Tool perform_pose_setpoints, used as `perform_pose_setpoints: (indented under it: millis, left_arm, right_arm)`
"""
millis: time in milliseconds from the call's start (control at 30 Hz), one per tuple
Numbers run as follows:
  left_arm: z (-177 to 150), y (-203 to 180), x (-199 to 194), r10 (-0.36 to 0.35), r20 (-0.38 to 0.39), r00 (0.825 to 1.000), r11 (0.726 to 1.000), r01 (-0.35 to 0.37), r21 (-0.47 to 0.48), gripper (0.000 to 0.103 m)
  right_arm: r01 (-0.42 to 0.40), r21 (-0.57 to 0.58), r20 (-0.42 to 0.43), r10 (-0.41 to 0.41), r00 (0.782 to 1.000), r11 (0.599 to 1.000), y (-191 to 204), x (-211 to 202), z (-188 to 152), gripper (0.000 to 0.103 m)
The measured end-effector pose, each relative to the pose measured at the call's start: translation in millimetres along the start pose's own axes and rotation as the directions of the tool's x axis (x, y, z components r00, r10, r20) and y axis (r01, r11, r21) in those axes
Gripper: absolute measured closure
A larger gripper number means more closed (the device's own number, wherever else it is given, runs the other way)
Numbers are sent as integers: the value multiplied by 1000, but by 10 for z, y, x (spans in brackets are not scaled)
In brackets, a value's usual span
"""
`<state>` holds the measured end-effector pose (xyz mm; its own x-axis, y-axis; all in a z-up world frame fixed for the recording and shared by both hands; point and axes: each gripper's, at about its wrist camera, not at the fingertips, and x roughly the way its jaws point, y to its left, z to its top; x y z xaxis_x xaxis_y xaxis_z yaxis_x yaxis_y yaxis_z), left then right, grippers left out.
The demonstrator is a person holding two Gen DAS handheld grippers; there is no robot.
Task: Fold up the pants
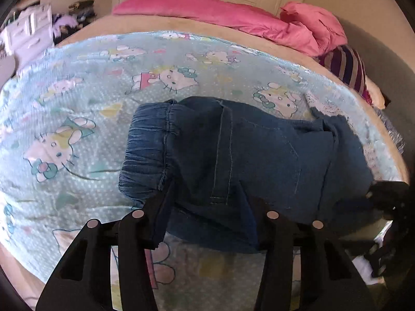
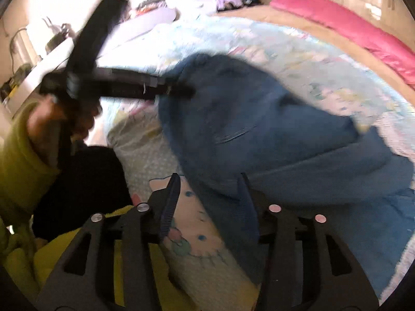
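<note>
The pants point(image 1: 233, 155) lie folded on the bed's cartoon-print blanket point(image 1: 77, 119), directly ahead of both claws. Their long axis runs across the left claw point(image 1: 205, 194), with the elastic waistband point(image 1: 145, 150) to its left. The left claw stands part open and astride the near denim edge, though whether its pads press the cloth I cannot tell. The right claw point(image 2: 208, 181) is released, its tips at the pants' near edge with nothing pinched. Judging by this, either claw is equally near for another fold.
</note>
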<state>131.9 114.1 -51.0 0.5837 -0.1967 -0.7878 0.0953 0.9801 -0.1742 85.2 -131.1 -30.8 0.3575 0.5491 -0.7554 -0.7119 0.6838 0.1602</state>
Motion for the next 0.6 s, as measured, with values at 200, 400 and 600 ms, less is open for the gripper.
perform_pose_setpoints:
  millis: [200,400,600]
  left_arm:
    - [-6,-76,-183,40,53,998,999,-41,6,57]
    - [78,-416,-650,67,206,976,996,-77,40,31]
    - [91,-884,-506,-41,142,989,992,23,127,30]
  right_arm:
    - [163,171,98,-182,978,972,-667,-484,78,47]
    - [254,292,70,-285,956,922,-1417,-457,358,40]
    - [311,425,-67,-313,947,850,-2059,-14,579,40]
